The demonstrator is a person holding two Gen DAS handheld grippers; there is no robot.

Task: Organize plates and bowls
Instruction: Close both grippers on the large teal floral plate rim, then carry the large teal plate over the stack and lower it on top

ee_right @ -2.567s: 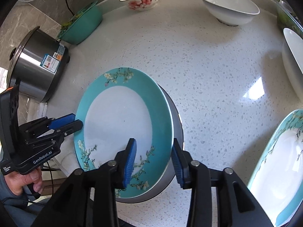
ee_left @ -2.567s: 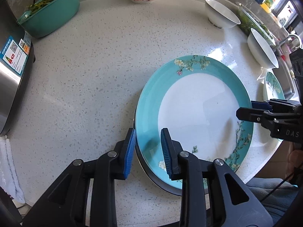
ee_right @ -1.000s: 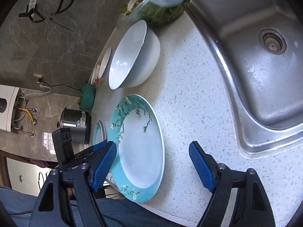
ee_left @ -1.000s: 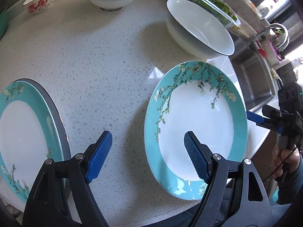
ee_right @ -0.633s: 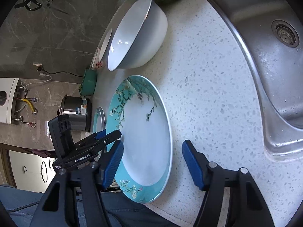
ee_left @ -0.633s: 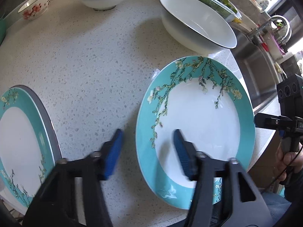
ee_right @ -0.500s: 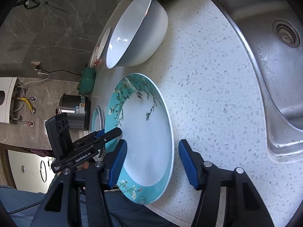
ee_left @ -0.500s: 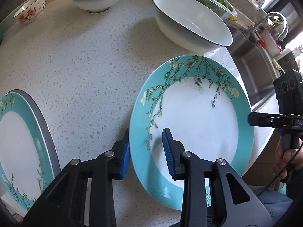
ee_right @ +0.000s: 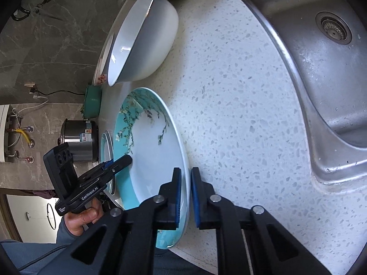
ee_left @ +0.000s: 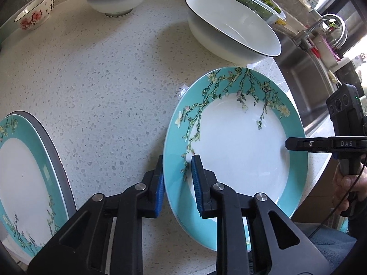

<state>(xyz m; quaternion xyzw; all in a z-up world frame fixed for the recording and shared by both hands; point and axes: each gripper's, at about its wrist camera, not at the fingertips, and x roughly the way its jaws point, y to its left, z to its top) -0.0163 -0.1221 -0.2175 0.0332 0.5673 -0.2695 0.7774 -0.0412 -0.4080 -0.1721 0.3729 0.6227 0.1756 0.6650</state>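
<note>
Left wrist view: teal blossom plate [ee_left: 238, 146] lying on speckled bench [ee_left: 103, 73], near front edge, just beside sink [ee_right: 332, 73]. Left gripper [ee_left: 177, 181] closing over plate's left rim, rim between pads. Right gripper [ee_right: 186, 197] clamping opposite rim, jaws fully together on it. Plate looking stiff, glazed, slippery, breakable, moderately heavy; opposite-rim hold seeming best, kept level. Bench hard, glossy. Stacked teal plates [ee_left: 25, 171] sitting well apart at left; large white bowl [ee_left: 231, 27] standing near behind plate.
</note>
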